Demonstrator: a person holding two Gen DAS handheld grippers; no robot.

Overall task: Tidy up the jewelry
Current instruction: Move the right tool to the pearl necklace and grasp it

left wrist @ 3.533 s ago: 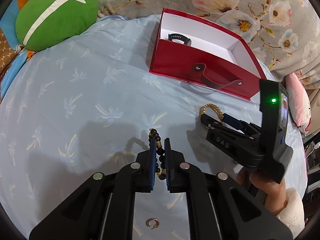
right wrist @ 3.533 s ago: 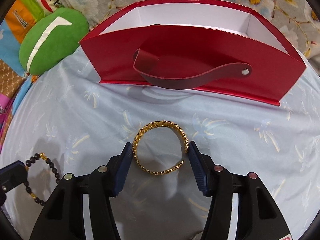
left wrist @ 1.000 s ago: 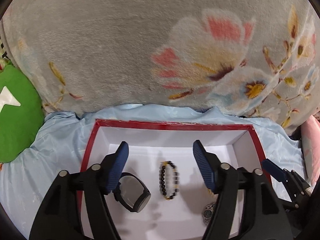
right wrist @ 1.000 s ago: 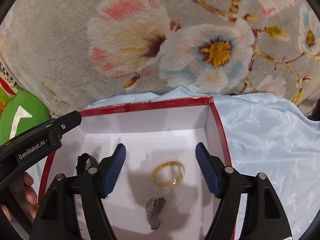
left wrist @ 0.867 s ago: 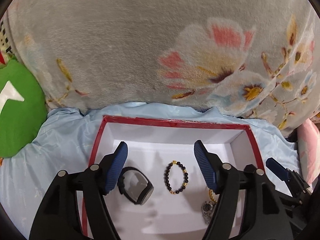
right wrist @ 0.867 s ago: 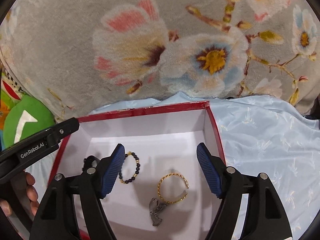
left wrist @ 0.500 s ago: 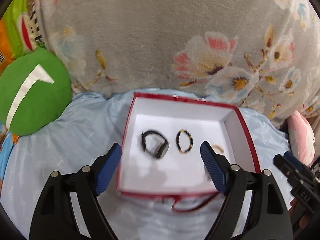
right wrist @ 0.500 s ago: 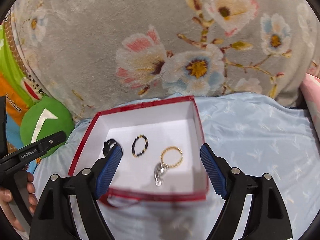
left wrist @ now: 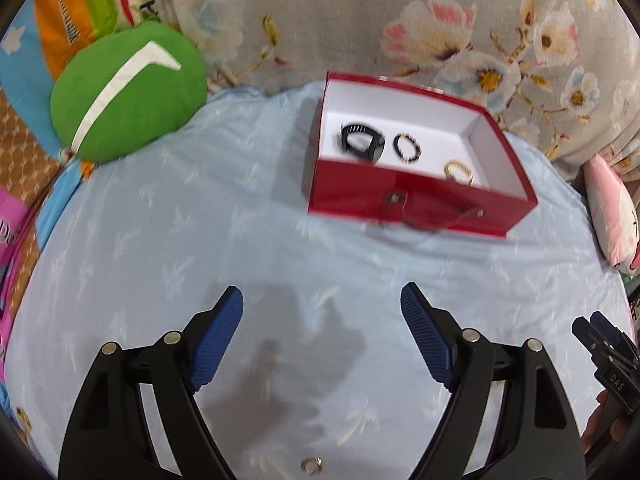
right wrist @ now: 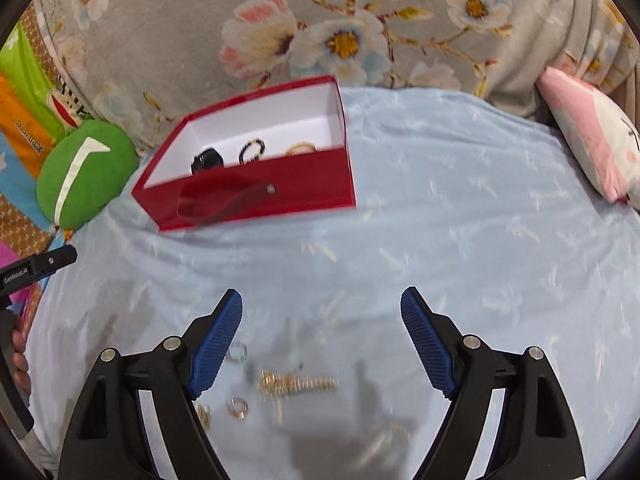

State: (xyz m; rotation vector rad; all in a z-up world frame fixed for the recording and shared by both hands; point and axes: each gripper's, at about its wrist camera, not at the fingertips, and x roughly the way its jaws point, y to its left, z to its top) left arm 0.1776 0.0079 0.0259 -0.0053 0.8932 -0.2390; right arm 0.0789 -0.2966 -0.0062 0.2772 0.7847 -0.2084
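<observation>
A red box with a white inside stands on the light blue sheet, also in the right wrist view. In it lie a black watch, a black bead bracelet and a gold bangle. My left gripper is open and empty over the sheet, well in front of the box. My right gripper is open and empty above a gold chain and small rings. One small ring lies below my left gripper.
A green round cushion lies left of the box. A grey floral blanket rises behind it. A pink pillow lies at the right. The other gripper's tip shows at each view's edge.
Both grippers let go of the bead bracelet and gold bangle in the box, then pulled back and down toward the front of the sheet. Both stay open.
</observation>
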